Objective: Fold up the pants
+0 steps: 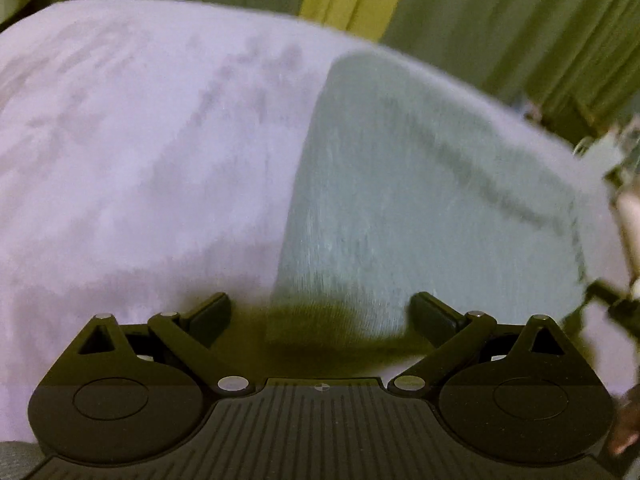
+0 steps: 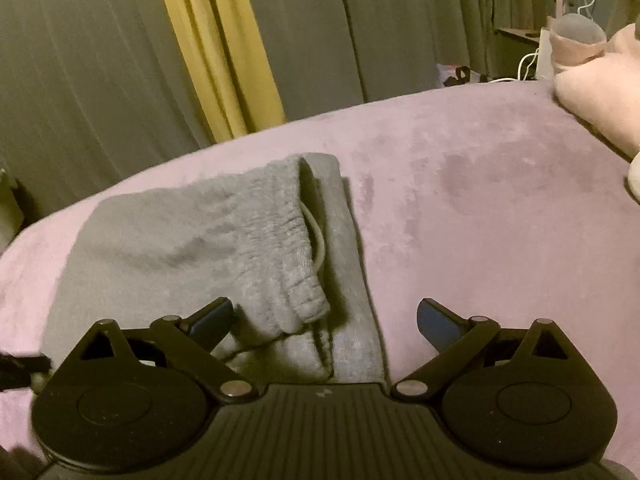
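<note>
Your grey pants point(image 2: 208, 248) lie folded into a compact stack on the lilac bed cover point(image 2: 480, 220), waistband uppermost, so the fold looks all but finished and what is left is probably a last smoothing. Both your right hand-held gripper point(image 2: 325, 316) and left hand-held gripper point(image 1: 320, 312) stand wide and hold nothing just short of the pants' near edge. Beyond the pants hang grey and yellow curtains point(image 2: 216, 48); a pink pillow point(image 2: 600, 92) lies well off to their right.

Left tongs point(image 1: 320, 314) spread wide, nothing between the fingers, angled steeply downward, right tongs point(image 2: 325, 320) likewise spread wide and empty, tilted downward
</note>
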